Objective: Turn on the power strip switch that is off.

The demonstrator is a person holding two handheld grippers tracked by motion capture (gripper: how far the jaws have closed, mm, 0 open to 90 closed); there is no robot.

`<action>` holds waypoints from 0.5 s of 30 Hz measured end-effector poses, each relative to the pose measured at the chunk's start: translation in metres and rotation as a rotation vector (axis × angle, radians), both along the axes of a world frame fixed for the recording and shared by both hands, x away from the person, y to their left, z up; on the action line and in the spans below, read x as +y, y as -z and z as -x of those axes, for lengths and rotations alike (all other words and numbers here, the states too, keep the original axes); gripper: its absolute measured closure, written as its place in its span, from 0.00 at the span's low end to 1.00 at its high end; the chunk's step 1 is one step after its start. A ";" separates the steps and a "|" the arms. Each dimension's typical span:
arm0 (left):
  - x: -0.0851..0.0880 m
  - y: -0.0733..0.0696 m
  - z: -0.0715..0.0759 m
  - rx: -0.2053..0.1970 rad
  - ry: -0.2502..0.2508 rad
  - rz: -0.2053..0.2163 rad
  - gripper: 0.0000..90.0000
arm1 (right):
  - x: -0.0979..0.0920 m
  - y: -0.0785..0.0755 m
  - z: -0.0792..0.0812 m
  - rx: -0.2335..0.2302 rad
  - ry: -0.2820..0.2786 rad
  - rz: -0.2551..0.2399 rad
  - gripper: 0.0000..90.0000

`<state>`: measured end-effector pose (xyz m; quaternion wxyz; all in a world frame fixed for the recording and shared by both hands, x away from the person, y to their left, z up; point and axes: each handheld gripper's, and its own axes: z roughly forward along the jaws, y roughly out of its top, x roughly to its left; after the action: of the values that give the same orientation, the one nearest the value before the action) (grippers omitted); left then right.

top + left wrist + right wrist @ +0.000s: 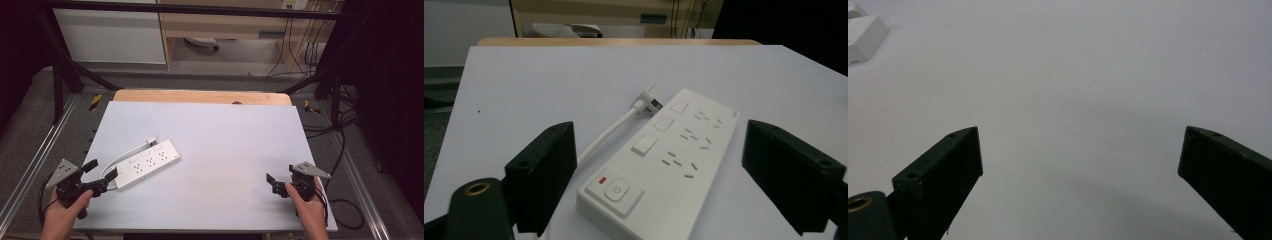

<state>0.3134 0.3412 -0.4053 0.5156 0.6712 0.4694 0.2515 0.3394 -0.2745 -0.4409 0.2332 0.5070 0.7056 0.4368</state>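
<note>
Smooth white plastic power strip [659, 160] lies on a matt pale table [225, 135] edged in wood.

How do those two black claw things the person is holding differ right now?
The left gripper sits at the power strip, its open jaws flanking the strip's switch end; the right gripper faces bare table, far from the strip. The left points toward the far right, the right toward the left. Both are open and empty.

No readable text is showing; the power strip [663, 160] is bearing just a power symbol on its button [617, 191], lying between the left jaws.
</note>
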 end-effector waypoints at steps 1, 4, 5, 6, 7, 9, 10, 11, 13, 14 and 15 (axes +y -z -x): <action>-0.001 0.000 -0.001 -0.004 0.000 -0.003 0.19 | 0.000 0.001 -0.001 0.008 -0.003 0.003 0.05; -0.003 -0.002 -0.004 -0.013 -0.003 -0.007 0.21 | 0.001 0.001 -0.001 0.012 -0.004 0.007 0.05; -0.004 -0.002 -0.005 -0.018 -0.005 -0.008 0.21 | 0.000 0.001 -0.001 0.010 -0.003 0.005 0.04; -0.006 -0.002 -0.006 -0.024 -0.011 -0.007 0.22 | 0.000 0.001 -0.001 0.007 -0.003 0.004 0.04; -0.007 -0.002 -0.007 -0.023 -0.010 -0.014 0.22 | 0.000 0.000 -0.001 0.007 -0.002 0.004 0.04; -0.009 0.000 -0.010 -0.021 -0.009 -0.034 0.22 | -0.001 0.000 -0.001 -0.003 0.000 0.004 0.04; -0.010 0.000 -0.011 -0.018 -0.008 -0.038 0.22 | -0.001 0.000 -0.002 -0.004 -0.001 0.006 0.04; -0.010 0.000 -0.012 -0.020 -0.003 -0.040 0.22 | 0.000 0.000 -0.002 -0.004 -0.001 0.006 0.04; -0.011 0.000 -0.014 -0.023 -0.003 -0.034 0.22 | 0.000 0.000 -0.001 -0.001 -0.002 0.007 0.04; -0.011 0.000 -0.014 -0.022 -0.004 -0.036 0.22 | 0.000 0.000 -0.001 -0.001 -0.002 0.007 0.04; -0.011 0.000 -0.016 -0.024 -0.005 -0.037 0.22 | 0.000 0.000 -0.002 -0.003 -0.003 0.011 0.04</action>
<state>0.3290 0.3298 -0.4055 0.5081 0.6764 0.4602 0.2692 0.3411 -0.2743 -0.4409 0.2365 0.5038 0.7085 0.4339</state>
